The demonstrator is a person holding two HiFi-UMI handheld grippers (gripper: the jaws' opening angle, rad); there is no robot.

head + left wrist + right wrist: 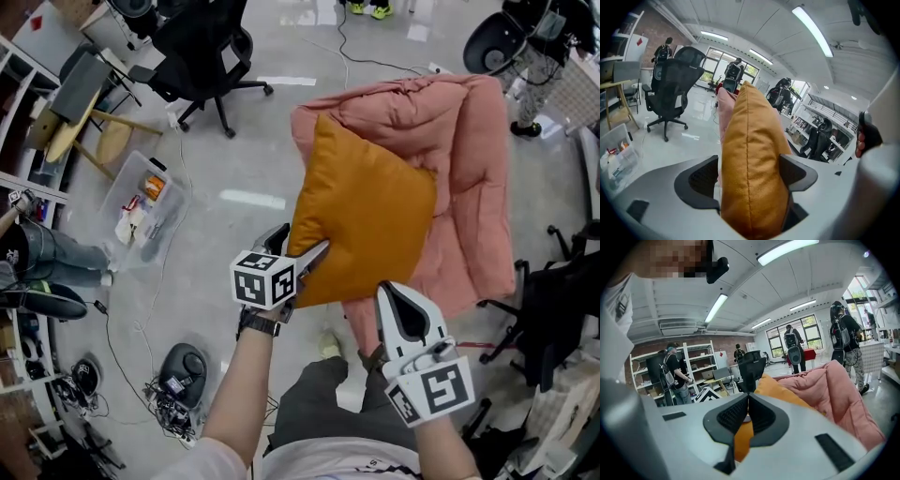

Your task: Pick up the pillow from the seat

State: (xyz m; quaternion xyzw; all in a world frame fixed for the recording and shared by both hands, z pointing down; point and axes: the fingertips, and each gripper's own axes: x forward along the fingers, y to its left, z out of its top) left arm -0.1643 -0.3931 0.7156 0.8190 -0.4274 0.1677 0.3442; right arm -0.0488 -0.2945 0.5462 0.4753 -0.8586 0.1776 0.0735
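Observation:
An orange square pillow (366,216) stands tilted against the pink padded seat (469,141). My left gripper (298,246) has the pillow's lower left edge between its jaws. In the left gripper view the pillow (750,154) fills the wide gap (750,176); a sliver of pink shows beside the left pad, so the pads do not seem to press. My right gripper (398,295) points up just below the pillow's lower right corner. Its jaws (748,404) are shut pad to pad with nothing between them, and the pillow (778,390) and the seat (834,390) lie beyond.
A black office chair (202,47) and a wooden stool (84,122) stand at the far left. A clear plastic bin (141,206) and a tangle of cables with a black device (183,366) lie on the floor to the left. Dark chairs (553,319) crowd the right edge. People stand in the background.

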